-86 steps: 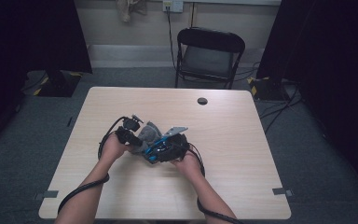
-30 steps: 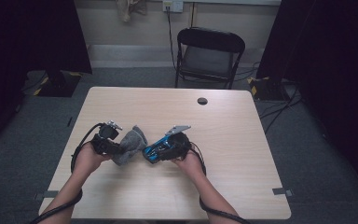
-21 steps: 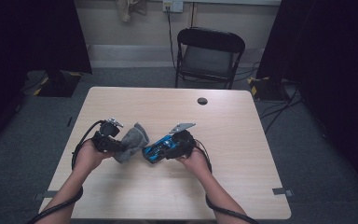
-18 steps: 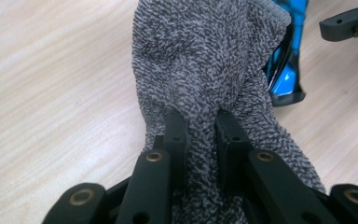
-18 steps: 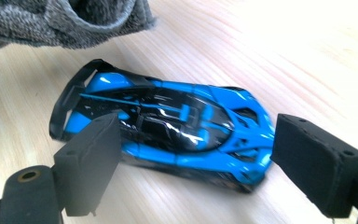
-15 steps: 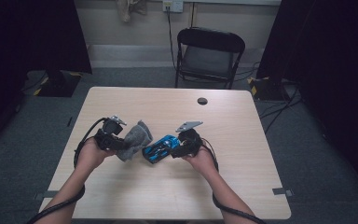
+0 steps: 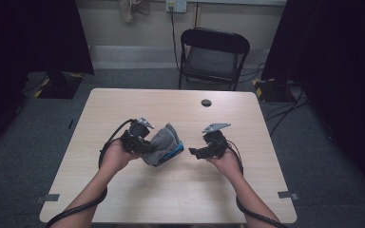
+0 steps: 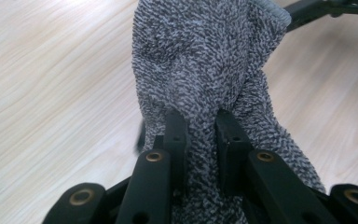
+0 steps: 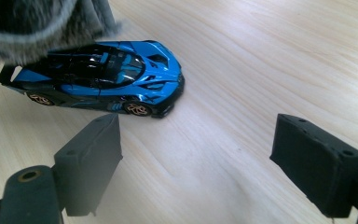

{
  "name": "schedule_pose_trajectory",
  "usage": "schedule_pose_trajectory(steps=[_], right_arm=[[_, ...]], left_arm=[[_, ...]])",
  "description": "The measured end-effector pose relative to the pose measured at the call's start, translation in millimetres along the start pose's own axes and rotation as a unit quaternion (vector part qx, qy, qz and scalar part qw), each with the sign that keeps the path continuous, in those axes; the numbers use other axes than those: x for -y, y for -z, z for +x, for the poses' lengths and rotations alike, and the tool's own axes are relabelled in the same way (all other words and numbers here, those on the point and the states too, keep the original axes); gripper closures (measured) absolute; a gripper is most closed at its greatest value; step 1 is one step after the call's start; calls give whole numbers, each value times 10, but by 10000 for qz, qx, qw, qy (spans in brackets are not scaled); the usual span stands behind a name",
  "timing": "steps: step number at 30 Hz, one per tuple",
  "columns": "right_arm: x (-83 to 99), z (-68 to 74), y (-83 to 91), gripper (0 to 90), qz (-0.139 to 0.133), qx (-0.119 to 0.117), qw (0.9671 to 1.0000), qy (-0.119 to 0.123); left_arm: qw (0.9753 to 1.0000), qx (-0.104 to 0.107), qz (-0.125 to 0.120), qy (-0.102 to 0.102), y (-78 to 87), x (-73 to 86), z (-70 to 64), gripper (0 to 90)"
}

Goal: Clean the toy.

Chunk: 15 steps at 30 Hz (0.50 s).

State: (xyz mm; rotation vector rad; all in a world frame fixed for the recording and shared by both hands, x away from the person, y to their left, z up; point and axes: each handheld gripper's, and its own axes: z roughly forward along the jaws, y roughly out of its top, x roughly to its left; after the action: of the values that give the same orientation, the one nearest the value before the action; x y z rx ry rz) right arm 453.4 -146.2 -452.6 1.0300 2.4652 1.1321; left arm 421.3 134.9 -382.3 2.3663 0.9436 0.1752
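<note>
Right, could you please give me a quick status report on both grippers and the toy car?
Left gripper shut on grey knitted cloth. Right gripper open, empty. Blue toy sports car on wooden table, cloth overlapping its rear.

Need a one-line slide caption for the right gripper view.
Open right gripper facing a blue toy car on the wooden table, grey cloth draped over the car's rear.
</note>
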Motion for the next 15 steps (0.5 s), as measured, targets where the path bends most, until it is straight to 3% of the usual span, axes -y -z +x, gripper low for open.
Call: schedule_pose_trajectory(steps=[6, 15], right_arm=[[38, -97, 122, 158, 34, 102, 9999, 53], [104, -245, 272, 159, -67, 206, 9997, -60]], left_arm=[[9998, 138, 15, -149, -129, -121, -183, 770], [9986, 364, 76, -363, -386, -247, -442, 770]])
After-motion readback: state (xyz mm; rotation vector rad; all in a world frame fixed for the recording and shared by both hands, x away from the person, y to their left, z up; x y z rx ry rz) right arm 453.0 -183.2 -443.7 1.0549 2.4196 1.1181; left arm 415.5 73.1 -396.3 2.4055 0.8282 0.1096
